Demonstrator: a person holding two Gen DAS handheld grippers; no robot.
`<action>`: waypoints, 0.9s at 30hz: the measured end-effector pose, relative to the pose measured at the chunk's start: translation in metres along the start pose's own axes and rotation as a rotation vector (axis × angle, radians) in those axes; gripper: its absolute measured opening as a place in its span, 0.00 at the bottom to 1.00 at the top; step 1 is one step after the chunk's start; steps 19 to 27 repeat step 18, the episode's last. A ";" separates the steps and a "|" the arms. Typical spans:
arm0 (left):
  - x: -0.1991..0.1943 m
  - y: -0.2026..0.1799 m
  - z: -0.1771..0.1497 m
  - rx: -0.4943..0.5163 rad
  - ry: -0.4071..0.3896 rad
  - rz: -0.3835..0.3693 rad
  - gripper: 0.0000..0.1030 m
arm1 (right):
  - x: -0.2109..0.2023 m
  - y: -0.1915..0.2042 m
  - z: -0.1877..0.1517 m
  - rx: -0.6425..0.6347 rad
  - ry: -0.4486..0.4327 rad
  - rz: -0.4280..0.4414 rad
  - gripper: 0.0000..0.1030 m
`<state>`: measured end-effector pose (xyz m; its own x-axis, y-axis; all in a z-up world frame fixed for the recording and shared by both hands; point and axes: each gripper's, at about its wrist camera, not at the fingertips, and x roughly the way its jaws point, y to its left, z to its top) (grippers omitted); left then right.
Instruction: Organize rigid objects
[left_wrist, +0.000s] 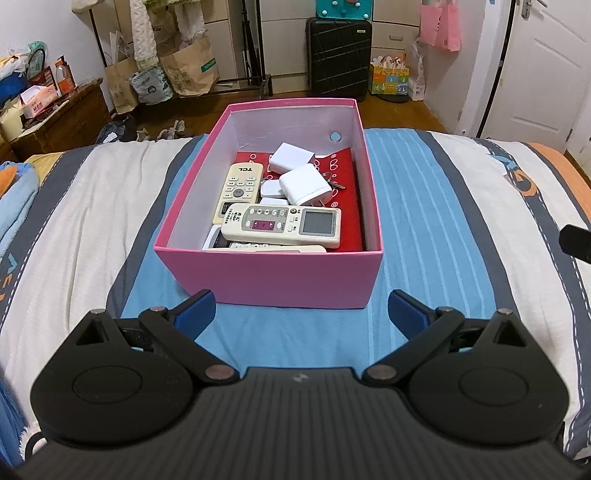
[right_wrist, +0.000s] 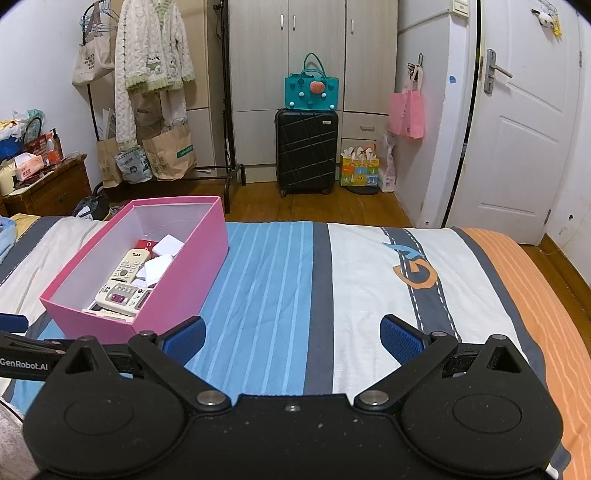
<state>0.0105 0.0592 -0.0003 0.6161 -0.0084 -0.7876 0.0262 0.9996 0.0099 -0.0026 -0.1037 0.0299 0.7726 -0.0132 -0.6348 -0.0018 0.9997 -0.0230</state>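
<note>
A pink box (left_wrist: 280, 280) stands on the striped bed. Inside lie a cream TCL remote (left_wrist: 240, 184), a white air-conditioner remote (left_wrist: 284, 225), several white chargers (left_wrist: 304, 182) and a red sheet (left_wrist: 347, 206). My left gripper (left_wrist: 301, 314) is open and empty, just in front of the box's near wall. My right gripper (right_wrist: 291, 338) is open and empty, over the blue stripes to the right of the box (right_wrist: 177, 280). The remotes (right_wrist: 123, 295) and chargers (right_wrist: 159, 267) also show in the right wrist view.
The striped bedspread (right_wrist: 369, 280) stretches right of the box. Beyond the bed's far edge stand a black suitcase (right_wrist: 306, 151), a clothes rack with paper bags (right_wrist: 170, 151), a wooden nightstand (right_wrist: 48, 192) and a white door (right_wrist: 517, 122). A blue cloth (left_wrist: 14, 199) lies at the left.
</note>
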 end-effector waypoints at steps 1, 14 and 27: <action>0.000 0.000 0.000 0.000 -0.001 -0.001 0.98 | 0.000 0.000 0.000 0.001 0.000 -0.002 0.99; -0.002 0.000 0.000 0.007 -0.006 -0.001 0.98 | 0.001 0.001 -0.003 0.007 0.002 -0.002 0.99; -0.004 -0.002 0.002 0.018 -0.012 0.004 0.98 | 0.000 0.001 -0.004 0.012 -0.006 0.003 0.99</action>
